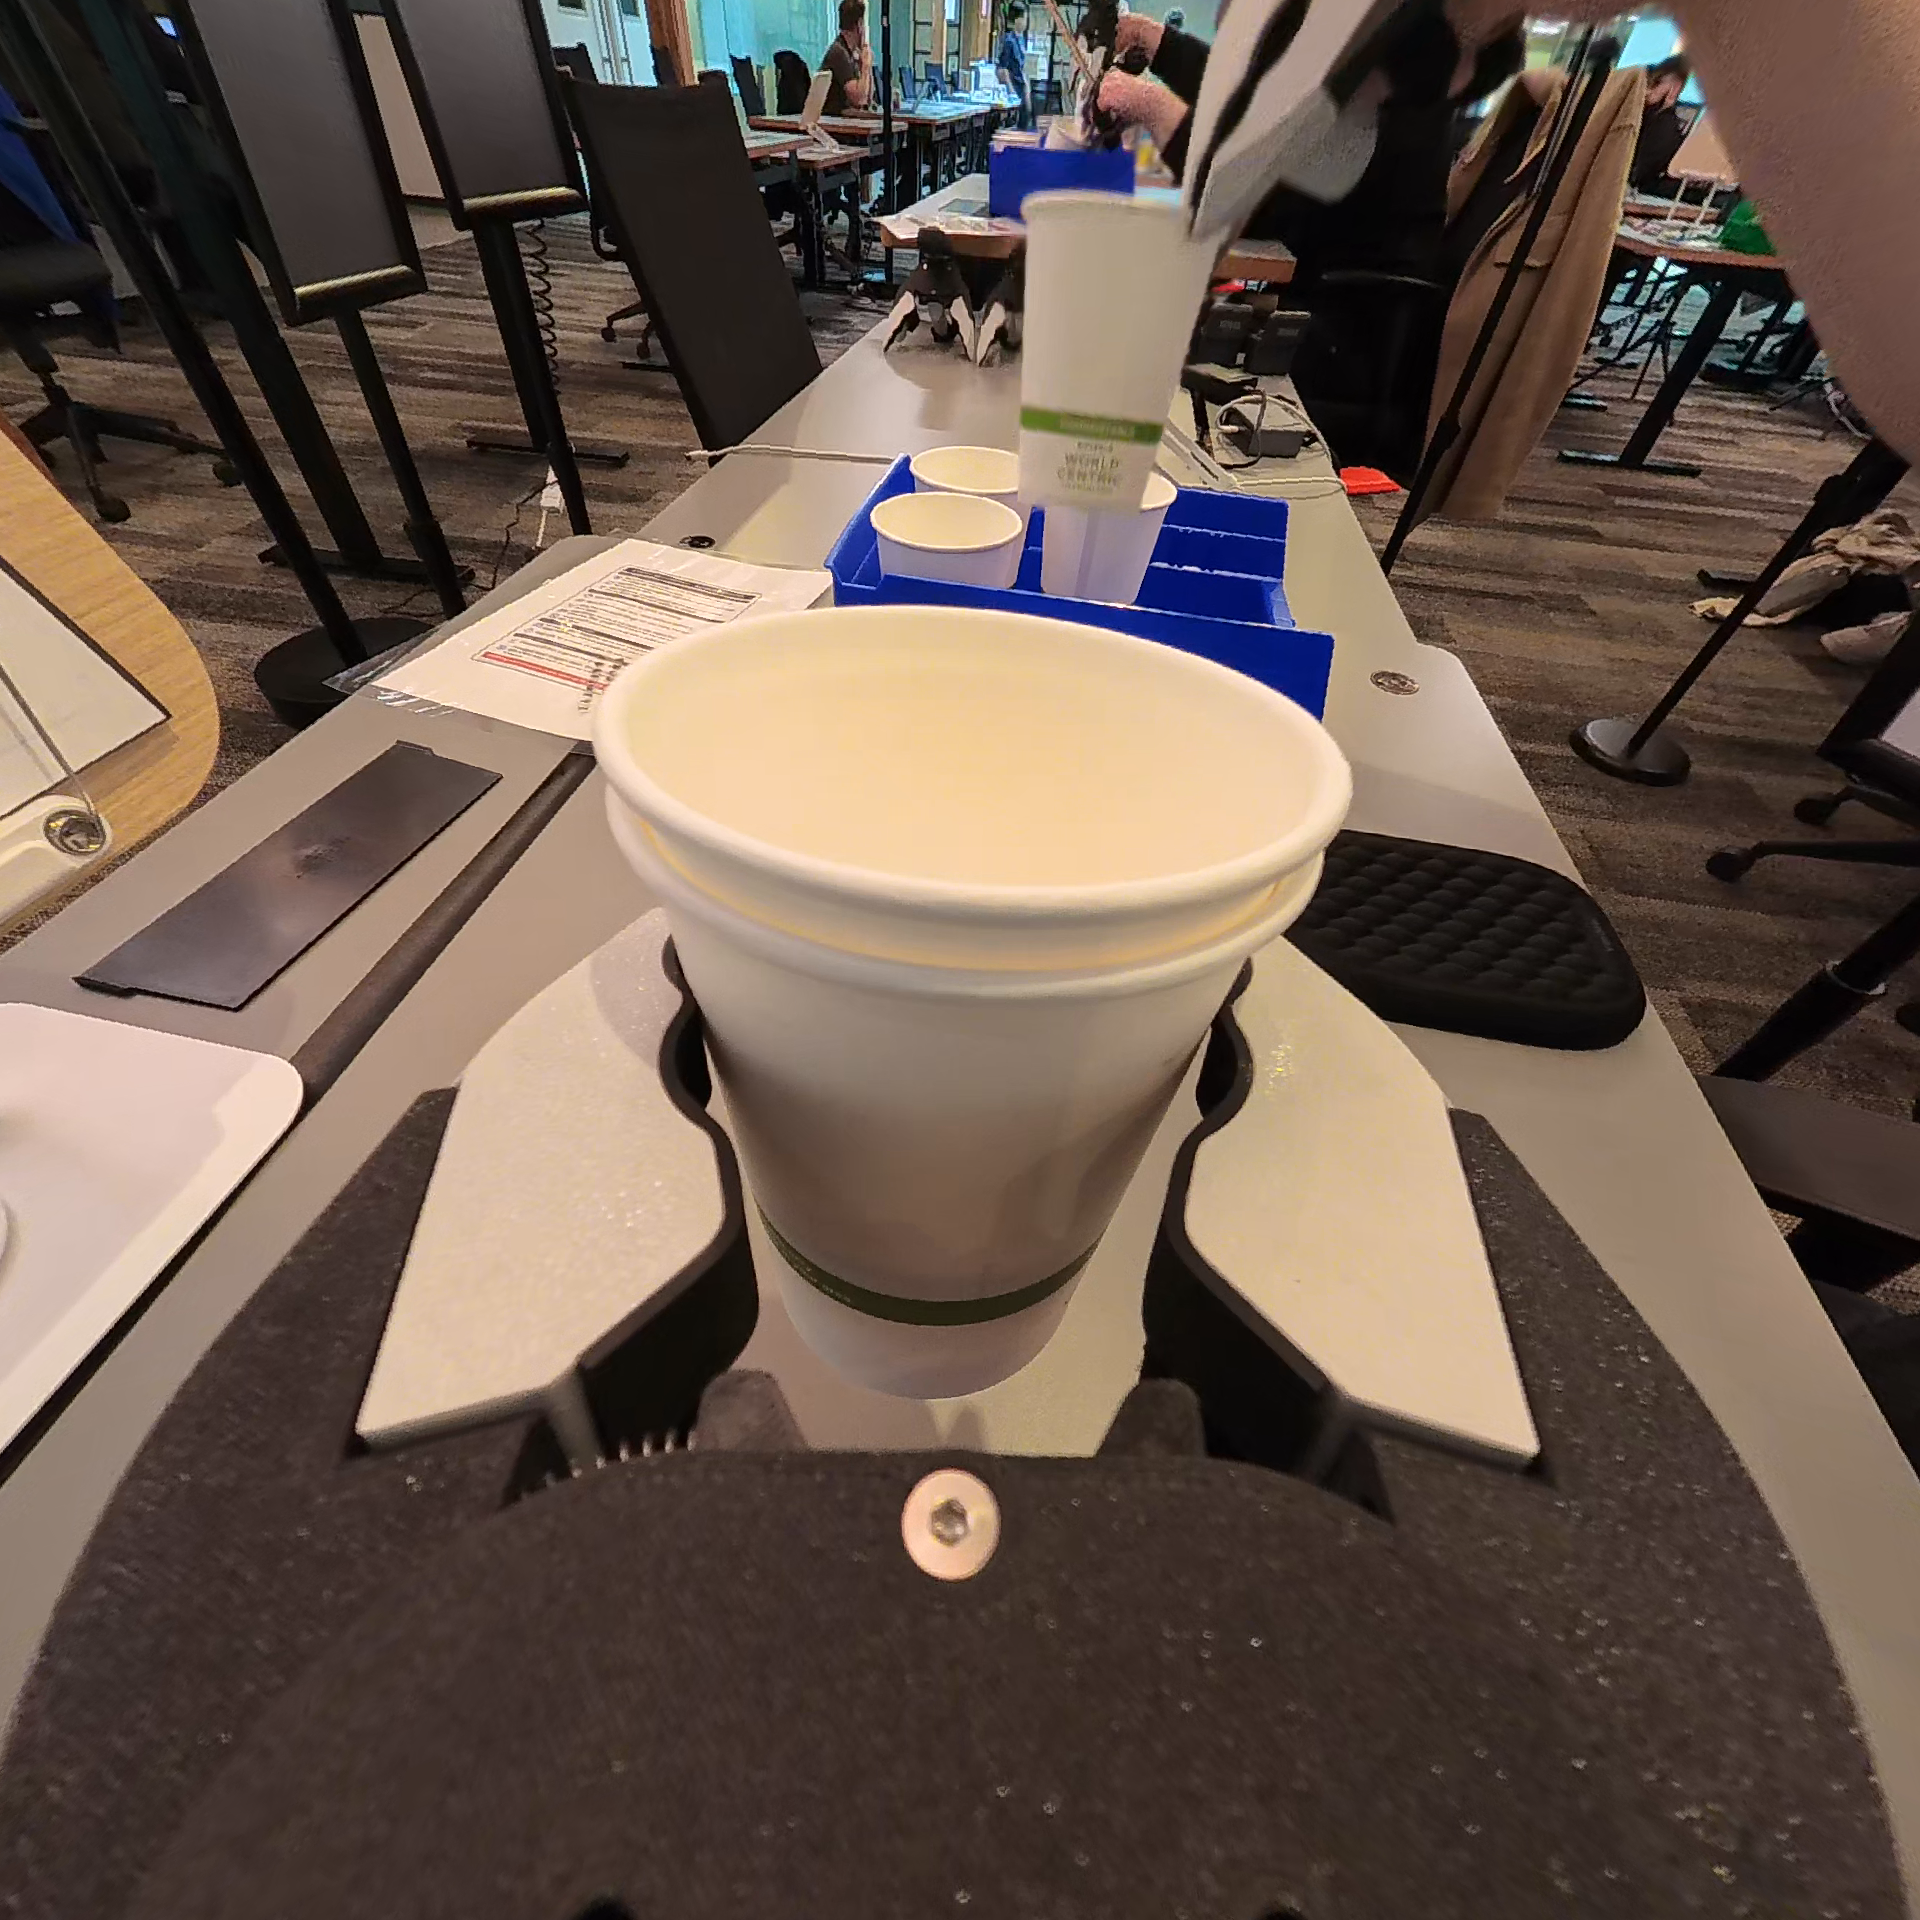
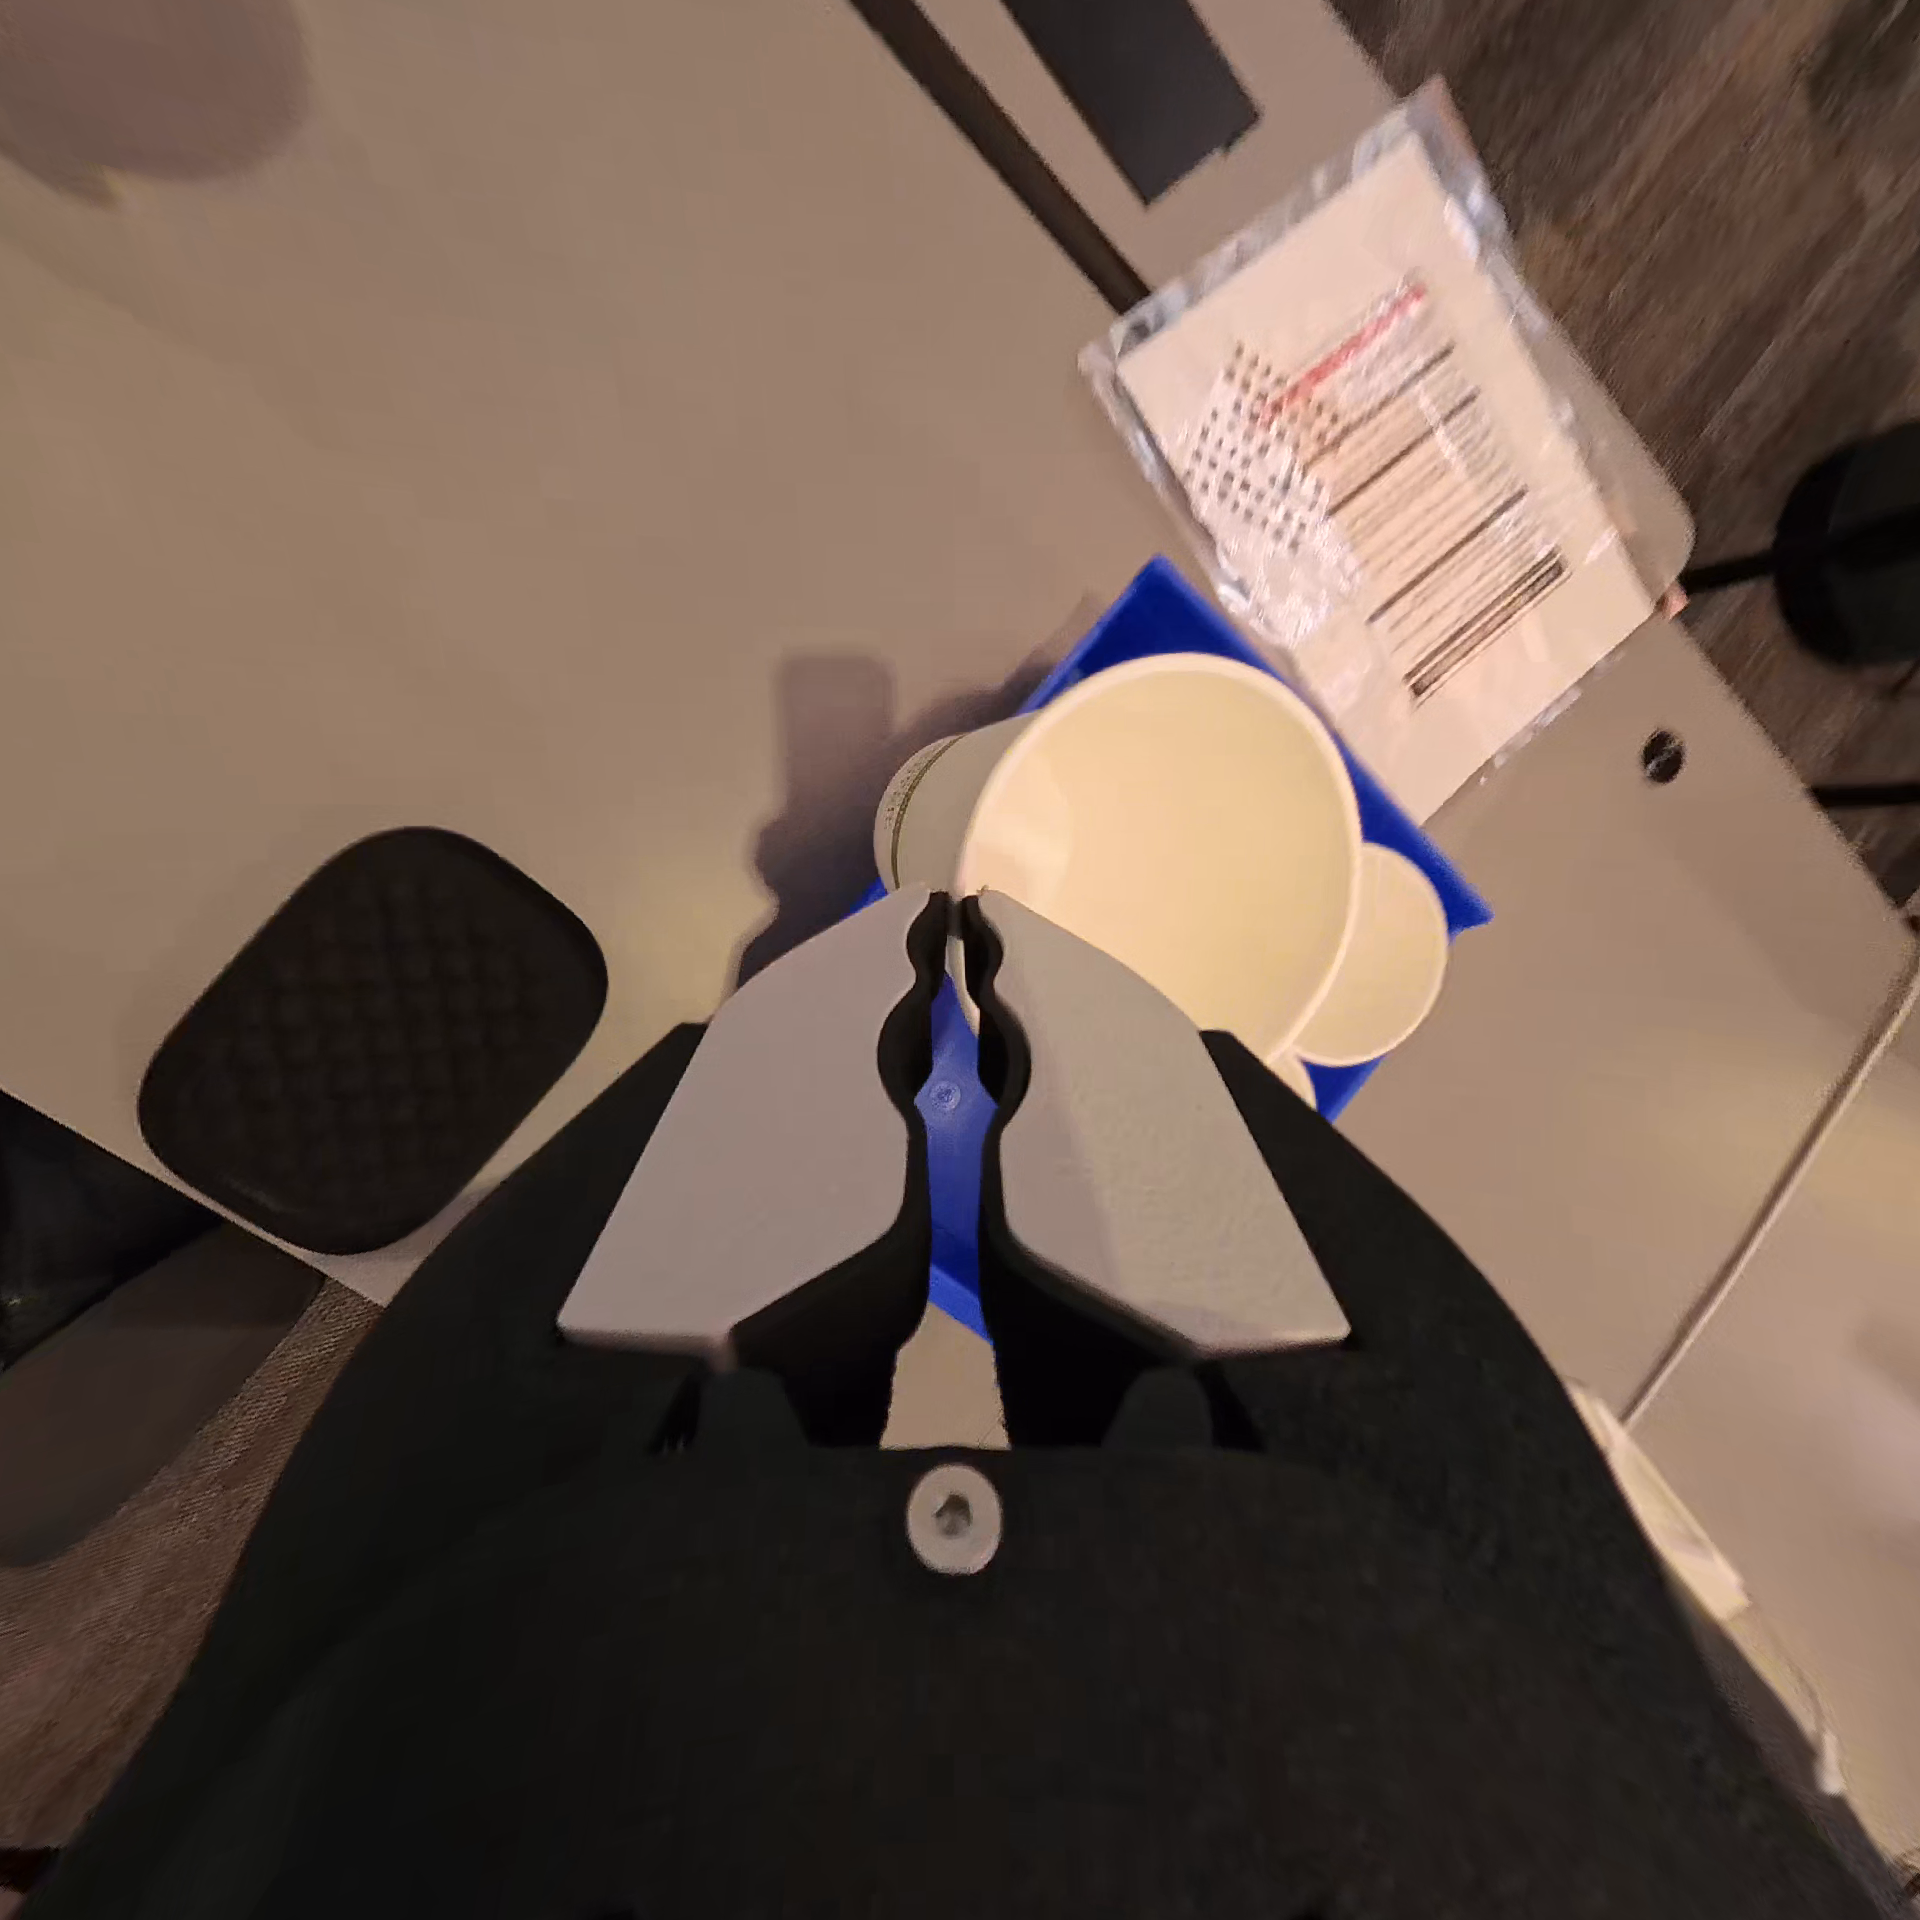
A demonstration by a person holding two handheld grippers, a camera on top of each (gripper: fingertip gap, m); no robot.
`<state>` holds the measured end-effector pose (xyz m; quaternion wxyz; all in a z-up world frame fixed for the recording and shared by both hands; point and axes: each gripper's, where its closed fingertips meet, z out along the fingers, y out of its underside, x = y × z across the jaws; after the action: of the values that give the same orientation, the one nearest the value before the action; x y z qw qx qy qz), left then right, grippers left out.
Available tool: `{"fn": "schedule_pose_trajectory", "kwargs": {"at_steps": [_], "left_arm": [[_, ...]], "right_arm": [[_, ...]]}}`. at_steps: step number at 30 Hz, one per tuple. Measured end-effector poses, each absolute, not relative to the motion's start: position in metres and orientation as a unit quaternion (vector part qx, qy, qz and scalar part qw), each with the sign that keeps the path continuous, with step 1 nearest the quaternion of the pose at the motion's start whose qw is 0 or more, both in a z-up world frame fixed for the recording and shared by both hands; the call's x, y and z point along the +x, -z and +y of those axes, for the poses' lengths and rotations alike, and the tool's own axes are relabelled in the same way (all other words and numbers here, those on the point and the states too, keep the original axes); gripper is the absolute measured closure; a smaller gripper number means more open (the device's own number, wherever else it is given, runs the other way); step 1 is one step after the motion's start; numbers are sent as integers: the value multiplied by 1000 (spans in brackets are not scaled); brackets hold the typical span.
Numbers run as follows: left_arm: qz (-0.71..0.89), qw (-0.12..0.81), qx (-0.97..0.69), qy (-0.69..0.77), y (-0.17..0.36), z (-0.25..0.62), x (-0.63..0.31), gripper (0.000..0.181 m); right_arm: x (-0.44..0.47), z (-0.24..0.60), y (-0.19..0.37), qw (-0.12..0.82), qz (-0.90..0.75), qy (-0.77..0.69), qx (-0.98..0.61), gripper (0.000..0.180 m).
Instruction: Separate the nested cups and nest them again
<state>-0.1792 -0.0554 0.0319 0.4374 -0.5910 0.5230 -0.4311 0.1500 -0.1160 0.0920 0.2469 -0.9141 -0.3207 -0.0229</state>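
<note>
Two nested cups [image 1: 966, 935] fill the left tool [image 1: 956, 1122]; the right tool [image 2: 956, 909] pinches a lifted cup's [image 2: 1153, 842] rim.

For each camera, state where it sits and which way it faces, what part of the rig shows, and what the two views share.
Left wrist view: sits on the left gripper, looking level along the grey table; its fingers clamp two nested cups.
Right wrist view: sits on the right gripper, looking steeply down; its fingertips pinch the rim of a tall cup above the blue bin.
Shared: that tall cup, the blue bin, the sleeved paper sheet, the black pad.
</note>
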Motion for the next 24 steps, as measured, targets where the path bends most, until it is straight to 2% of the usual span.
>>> {"fn": "schedule_pose_trajectory", "kwargs": {"at_steps": [14, 24], "left_arm": [[523, 434, -595, 429, -28, -53, -179, 88], [520, 435, -597, 430, -28, -51, -180, 88]], "right_arm": [[187, -129, 15, 174, -301, 48, -936, 177], [196, -125, 42, 173, -297, 52, -937, 177]]}}
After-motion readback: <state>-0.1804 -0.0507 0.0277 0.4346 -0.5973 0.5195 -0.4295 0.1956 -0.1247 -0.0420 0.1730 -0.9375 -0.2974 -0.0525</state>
